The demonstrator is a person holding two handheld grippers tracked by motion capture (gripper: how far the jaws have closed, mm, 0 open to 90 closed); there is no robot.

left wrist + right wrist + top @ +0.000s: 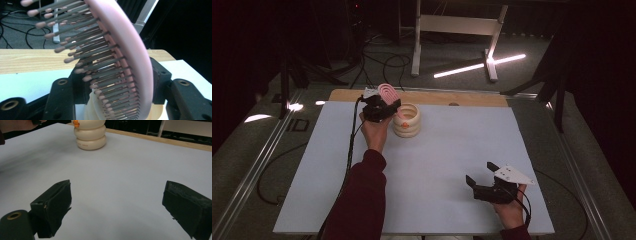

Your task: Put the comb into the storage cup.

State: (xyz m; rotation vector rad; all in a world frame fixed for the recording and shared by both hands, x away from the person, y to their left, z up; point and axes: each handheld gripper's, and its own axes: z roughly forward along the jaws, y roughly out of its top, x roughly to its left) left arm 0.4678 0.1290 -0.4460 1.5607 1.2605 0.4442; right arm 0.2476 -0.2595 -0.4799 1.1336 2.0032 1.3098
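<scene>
A pink hairbrush (385, 92) with grey, pink-tipped bristles stands head up in a cream ribbed cup (406, 120) at the back of the table. My left gripper (384, 107) is at the cup's left rim, with the brush (125, 50) between its jaws. The bristles look uncompressed, and the pads stand a little apart from the brush, so the gripper is open. The cup (156, 113) shows just below the brush head. Near the front right, my right gripper (479, 172) rests low over the mat, open and empty (120, 207), and it faces the cup (90, 135).
A white mat (437, 160) covers the table, with a wooden strip (472, 98) along its far edge. Beyond the table are floor cables (387, 62), a white frame stand (457, 25) and a bright light bar (479, 65). Metal rails run along both sides.
</scene>
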